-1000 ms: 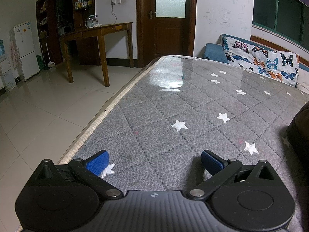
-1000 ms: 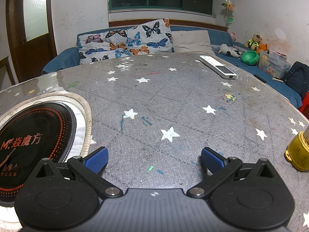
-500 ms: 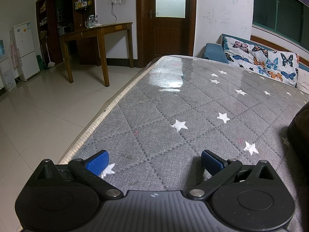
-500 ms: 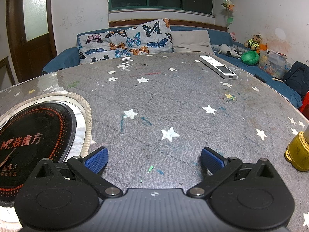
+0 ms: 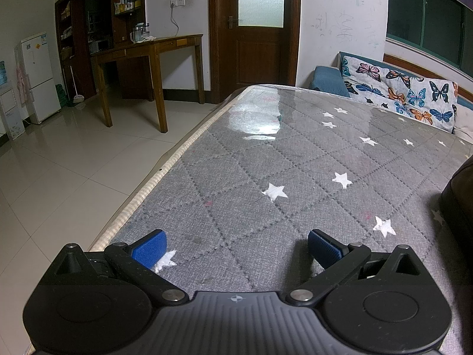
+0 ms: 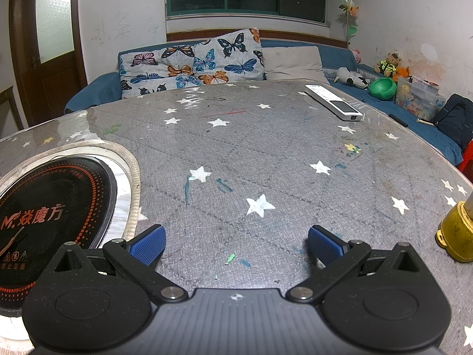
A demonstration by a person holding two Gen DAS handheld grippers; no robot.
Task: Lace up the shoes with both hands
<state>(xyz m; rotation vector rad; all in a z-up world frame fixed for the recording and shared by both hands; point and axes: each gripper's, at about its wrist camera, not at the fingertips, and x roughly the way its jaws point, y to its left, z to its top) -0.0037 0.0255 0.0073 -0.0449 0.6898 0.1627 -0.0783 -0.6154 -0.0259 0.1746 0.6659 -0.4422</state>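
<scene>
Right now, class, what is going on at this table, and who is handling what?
Nothing is being handled yet. The left tool and the right tool both sit open and empty just above the grey star-patterned table cover. No shoe shows clearly; a dark object at the left view's edge can't be identified. A round induction cooktop and a white remote lie nearby.

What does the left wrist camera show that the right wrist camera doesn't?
Only the left wrist view shows the wooden desk, the white fridge and the tiled floor. Only the right wrist view shows the black induction cooktop, the white remote and a gold object. Both show an open gripper, left and right, above the grey star-patterned table cover, and the butterfly cushion.
</scene>
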